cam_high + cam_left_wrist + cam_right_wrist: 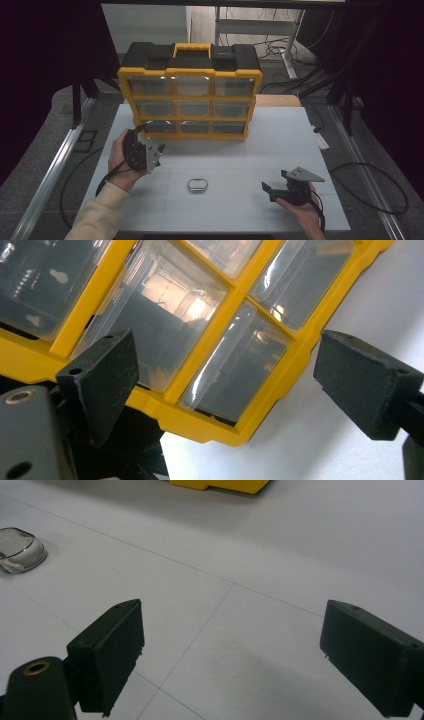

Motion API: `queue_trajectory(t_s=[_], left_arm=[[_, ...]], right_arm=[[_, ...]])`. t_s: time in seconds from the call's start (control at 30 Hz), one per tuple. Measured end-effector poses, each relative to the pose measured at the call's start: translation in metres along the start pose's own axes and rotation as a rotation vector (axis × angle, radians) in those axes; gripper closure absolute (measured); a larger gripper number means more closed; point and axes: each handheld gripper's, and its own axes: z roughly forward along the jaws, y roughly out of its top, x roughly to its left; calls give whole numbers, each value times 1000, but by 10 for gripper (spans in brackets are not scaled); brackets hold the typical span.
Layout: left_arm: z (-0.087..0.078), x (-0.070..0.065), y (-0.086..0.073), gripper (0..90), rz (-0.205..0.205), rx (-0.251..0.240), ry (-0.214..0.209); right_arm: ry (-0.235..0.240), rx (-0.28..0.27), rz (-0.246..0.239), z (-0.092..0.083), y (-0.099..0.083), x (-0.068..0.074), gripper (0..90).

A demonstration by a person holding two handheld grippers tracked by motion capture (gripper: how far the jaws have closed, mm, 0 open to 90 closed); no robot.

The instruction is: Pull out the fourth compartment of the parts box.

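- A yellow-and-black drawer organizer [190, 90] is stood upright at the far middle of the white table [250, 150]; three rows of three clear drawers are faced toward the person, and a yellow handle [192, 49] is seen on top.
- In the left gripper view, clear drawers [235, 370] of the organizer are framed close up between the jaws, set in the yellow frame [200, 425].
- A small clear oval case [197, 184] is laid flat on the table, near the front edge, between the two hands and well apart from the organizer.
- The left hand-held gripper [159, 152] is held just in front of the organizer's lower left corner; its jaws are spread wide, with nothing between them.
- The right hand-held gripper [267, 189] is held low over the table at the front right; its jaws are likewise spread apart over bare table [280, 560].
- In the right gripper view, the oval case [20, 550] is seen at the far left, and a yellow corner of the organizer [220, 485] at the top.
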Motion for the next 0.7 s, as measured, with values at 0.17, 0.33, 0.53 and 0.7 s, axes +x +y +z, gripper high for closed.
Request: queue_trajectory(t_s=[0.17,0.33,0.53,0.7], left_arm=[[3,1,2,113,11,8,7],[7,4,3,113,15,14,14],[11,6,5,114,13,15,23],[14,6,5,113,18,22,24]], right_arm=[[1,3,-2,0,0,0,112],[-1,3,-1,0,0,0,112],[-1,3,-2,0,0,0,112],[-2,2,0,0,0,0,112]])
